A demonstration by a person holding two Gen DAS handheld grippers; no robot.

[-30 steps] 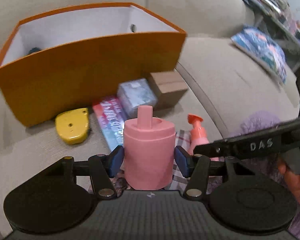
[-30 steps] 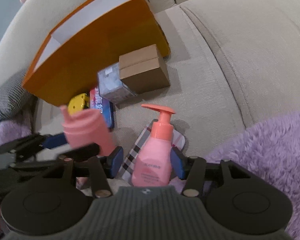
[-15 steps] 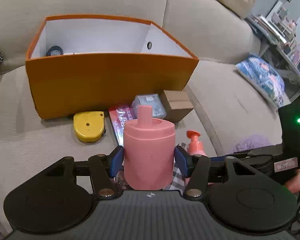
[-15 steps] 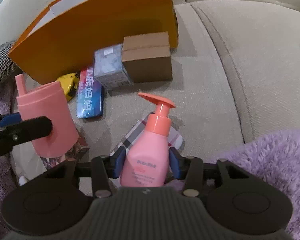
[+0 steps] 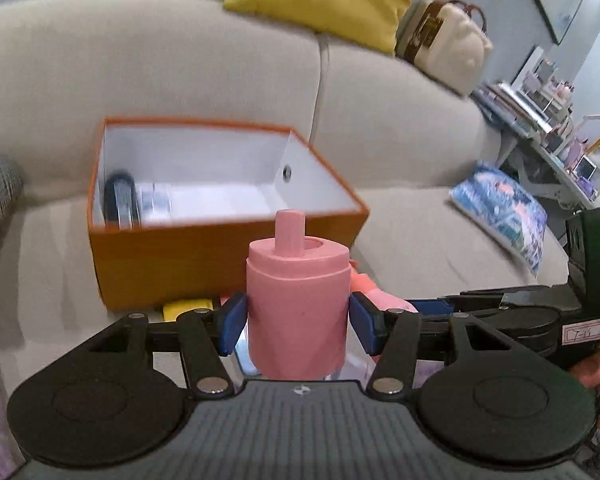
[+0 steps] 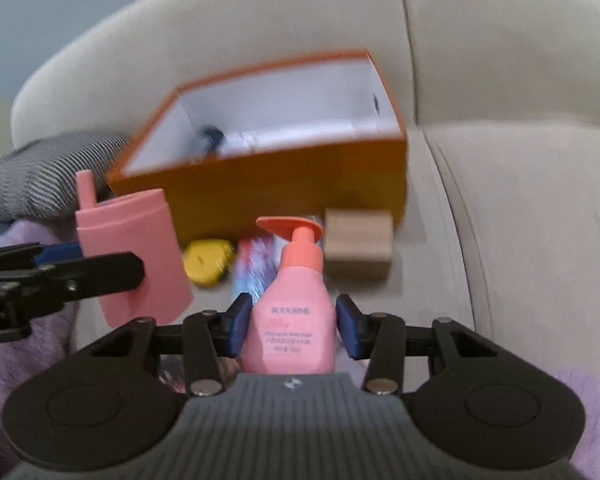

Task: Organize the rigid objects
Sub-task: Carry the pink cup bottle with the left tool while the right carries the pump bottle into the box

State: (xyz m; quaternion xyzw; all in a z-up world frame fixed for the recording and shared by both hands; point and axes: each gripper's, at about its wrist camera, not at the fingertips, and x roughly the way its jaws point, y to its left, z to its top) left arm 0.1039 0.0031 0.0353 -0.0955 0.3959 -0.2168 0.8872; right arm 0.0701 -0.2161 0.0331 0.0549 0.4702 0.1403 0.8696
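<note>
My left gripper (image 5: 298, 322) is shut on a pink cup with a spout lid (image 5: 298, 304), held in the air in front of the orange box (image 5: 204, 256). The cup also shows in the right wrist view (image 6: 132, 256). My right gripper (image 6: 294, 326) is shut on a pink pump bottle (image 6: 296, 320), lifted off the sofa. The orange box (image 6: 300, 180) is open, white inside, with a dark round object (image 5: 120, 200) and white items in it.
A yellow tape measure (image 6: 208, 262), a blue-red packet (image 6: 256, 268) and a brown cardboard box (image 6: 358, 248) lie in front of the orange box on the beige sofa (image 6: 520, 220). A purple fluffy blanket (image 6: 588, 392) is at the right, a grey cushion (image 6: 40, 178) at the left.
Both grippers have risen with their objects. The view now looks down into the orange box from higher up. The pump bottle has left the checked item it stood on.
</note>
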